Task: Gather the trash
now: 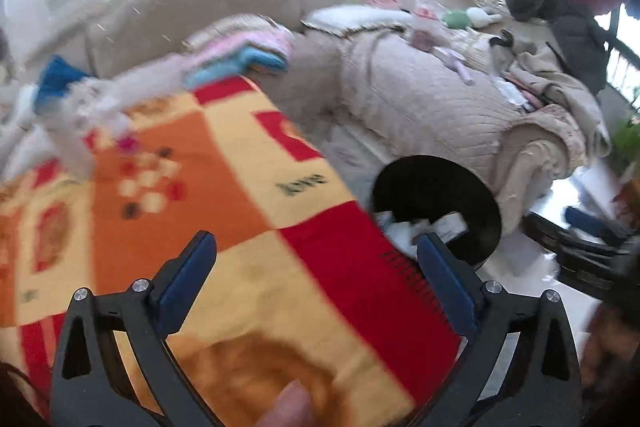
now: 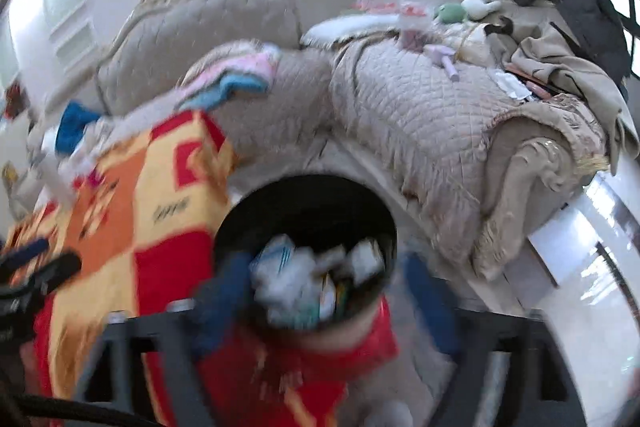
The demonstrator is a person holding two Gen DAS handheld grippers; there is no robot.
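Trash (image 2: 316, 279) in bin (image 2: 308, 195), right of blanket (image 1: 224, 219), before sofa (image 1: 420, 95).

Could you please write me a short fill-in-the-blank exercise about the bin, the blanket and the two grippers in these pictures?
1. The round bin that holds the trash is ____ in colour.
2. The left gripper hangs over a checked ____ of red, orange and yellow.
3. The jaws of the right gripper stand ____, with nothing held.

Missing words: black; blanket; open

Orange, yellow and red checked woven blanket (image 1: 224, 195): one dark word, "love", is showing upside down on a yellow square. Nothing else is reading clearly.
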